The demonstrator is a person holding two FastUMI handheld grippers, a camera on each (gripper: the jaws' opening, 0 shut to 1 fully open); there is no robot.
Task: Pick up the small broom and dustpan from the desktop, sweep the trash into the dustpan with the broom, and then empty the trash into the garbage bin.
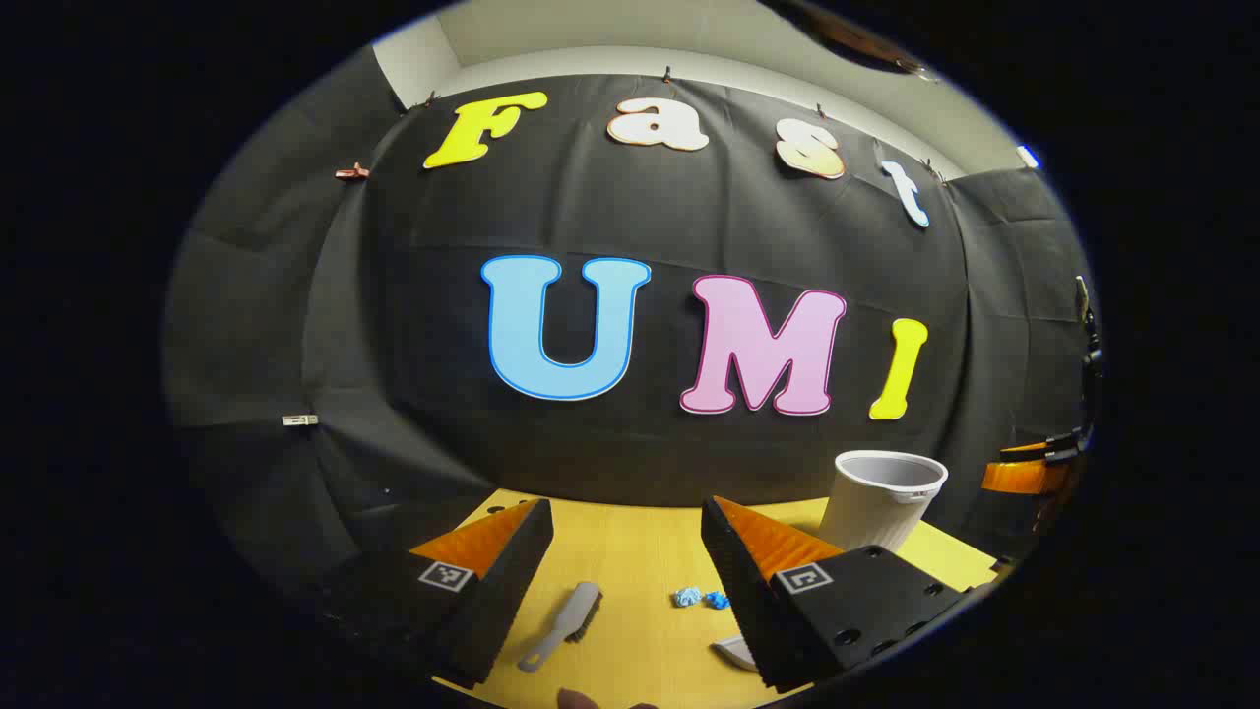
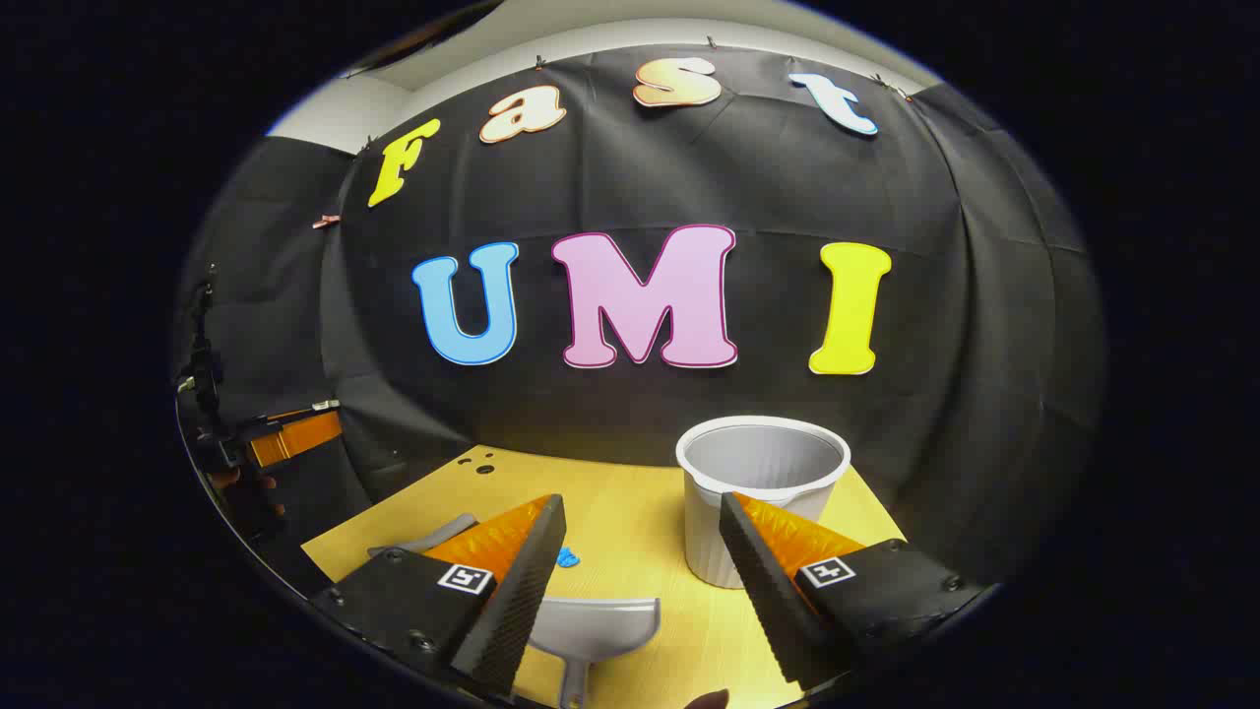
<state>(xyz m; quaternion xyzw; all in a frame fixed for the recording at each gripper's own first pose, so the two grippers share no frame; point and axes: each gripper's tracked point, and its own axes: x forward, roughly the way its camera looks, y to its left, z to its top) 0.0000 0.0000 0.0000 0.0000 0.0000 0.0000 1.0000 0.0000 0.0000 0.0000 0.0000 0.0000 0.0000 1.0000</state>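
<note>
Lying flat on the yellow wooden desktop [image 1: 630, 551], a small grey broom [image 1: 564, 622] with dark bristles along one edge, handle end nearer the camera, seen between the spread fingers of the left gripper [image 1: 627, 581] and touched by neither. Just right of it, a couple of crumpled blue scraps of trash [image 1: 700, 598], close together and too small to make out further. Near the left gripper's right finger, a pale sliver that looks like the dustpan's edge, mostly hidden by that finger. Beyond, toward the back right, an upright white ribbed garbage bin [image 1: 883, 497], mouth open. In the right gripper view, the grey dustpan [image 2: 591, 630] resting on the desktop between the wide-apart fingers of the right gripper [image 2: 642, 581], pan part facing away and handle running toward the lower edge, where it gets cut off (no contact with either finger). Same bin [image 2: 763, 492] just behind the right finger, its lower side partly covered by it. Broom [image 2: 428, 539] barely peeking out behind the left finger, alongside a blue speck of the trash [image 2: 567, 557]. At both views' outer edges, the other orange-and-black gripper, small and distorted, hard to read.
</note>
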